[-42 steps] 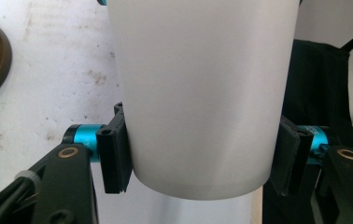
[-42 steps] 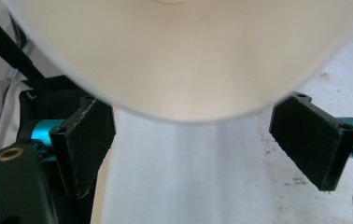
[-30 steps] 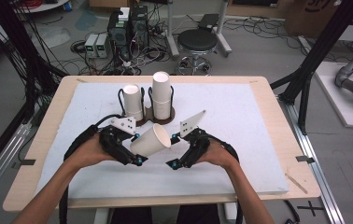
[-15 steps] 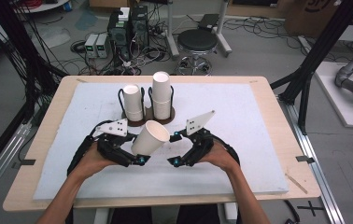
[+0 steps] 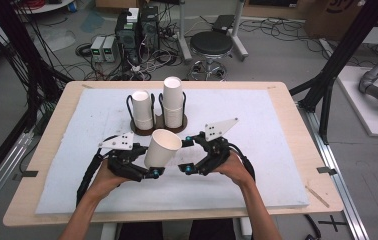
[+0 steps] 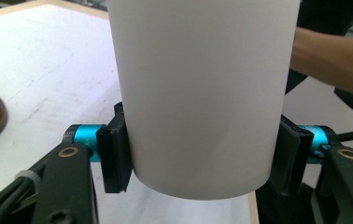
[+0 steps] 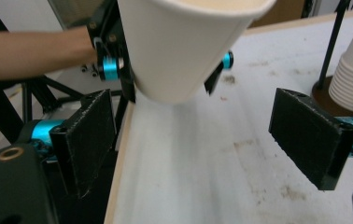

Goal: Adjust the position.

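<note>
Now, step: carrying one paper cup [image 5: 162,147] above the near table [image 5: 287,175].
Left tool [image 5: 152,172]: clamped on cup's base.
Right tool [image 5: 187,169]: open, empty.
Next: probably set it upright.

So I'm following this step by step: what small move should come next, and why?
Probably bring the right gripper in toward the paper cup. The left gripper is clamped near the cup's base and holds it tilted above the white mat, while the right one's jaws stand open and empty beside it.
</note>
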